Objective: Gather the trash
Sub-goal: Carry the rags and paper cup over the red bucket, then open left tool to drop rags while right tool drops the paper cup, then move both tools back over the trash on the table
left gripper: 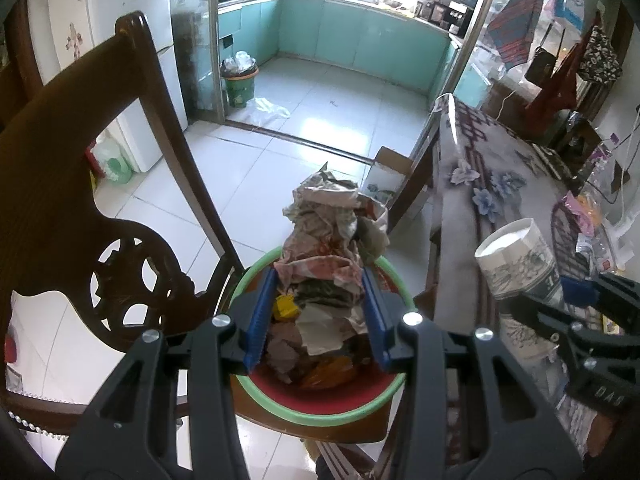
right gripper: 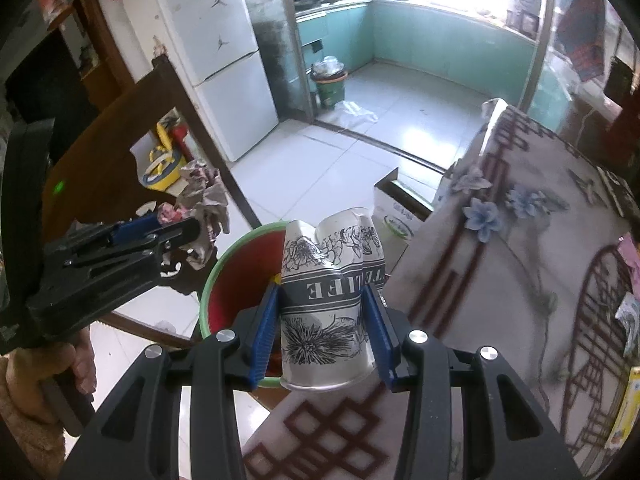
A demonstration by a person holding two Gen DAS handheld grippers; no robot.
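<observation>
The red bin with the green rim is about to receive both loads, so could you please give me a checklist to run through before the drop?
1. Left tongs gripping crumpled paper: ok.
2. Right tongs gripping paper cup: ok; cup is crushed.
3. Paper above red bin: ok.
4. Cup fully above bin: not ok; it hangs over the bin's edge beside the table.
5. Room left in bin: cannot tell; trash already inside.
6. Bin standing steady: cannot tell.

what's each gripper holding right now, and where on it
The left gripper clamps a wad of crumpled paper near its lower end. The right gripper pinches a squashed paper cup by its sides, mid-body.
</observation>
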